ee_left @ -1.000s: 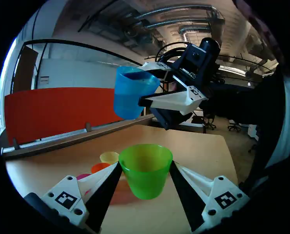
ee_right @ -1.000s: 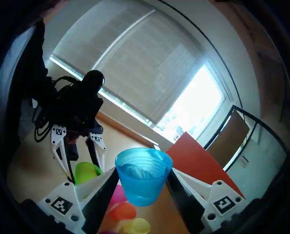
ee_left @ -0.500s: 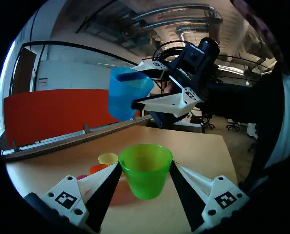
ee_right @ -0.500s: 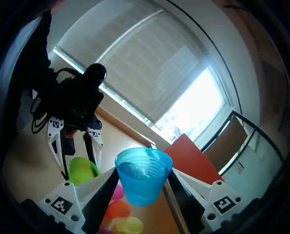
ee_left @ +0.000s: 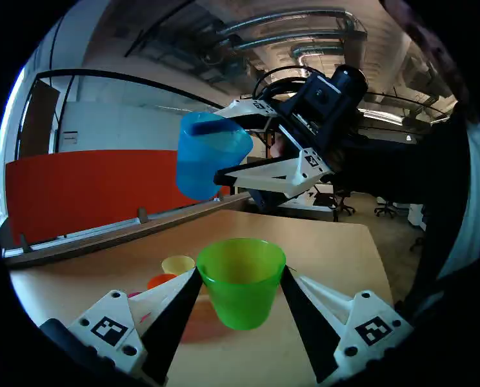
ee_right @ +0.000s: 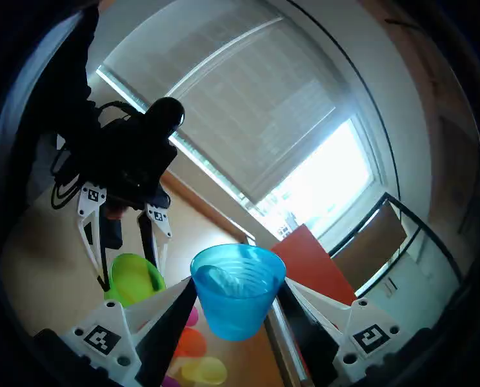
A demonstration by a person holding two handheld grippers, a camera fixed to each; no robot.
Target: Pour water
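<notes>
My left gripper (ee_left: 241, 293) is shut on a green cup (ee_left: 241, 278), held upright just above the wooden table (ee_left: 330, 251). Above and behind it, my right gripper (ee_left: 230, 158) holds a blue cup (ee_left: 209, 155) in the air, tilted a little. In the right gripper view my right gripper (ee_right: 237, 303) is shut on the blue cup (ee_right: 237, 298), which has water in it. The green cup (ee_right: 133, 278) sits lower left there, between the fingers of the left gripper (ee_right: 120, 258).
A yellow cup (ee_left: 177, 264), an orange cup (ee_left: 160, 280) and a pink one (ee_left: 137, 293) stand on the table left of the green cup. A red partition (ee_left: 85, 187) runs along the table's far edge. The table's right edge (ee_left: 382, 271) drops to the floor.
The right gripper has carried the blue cup slightly left and higher and tilted it further. The left gripper and green cup have stayed put.
</notes>
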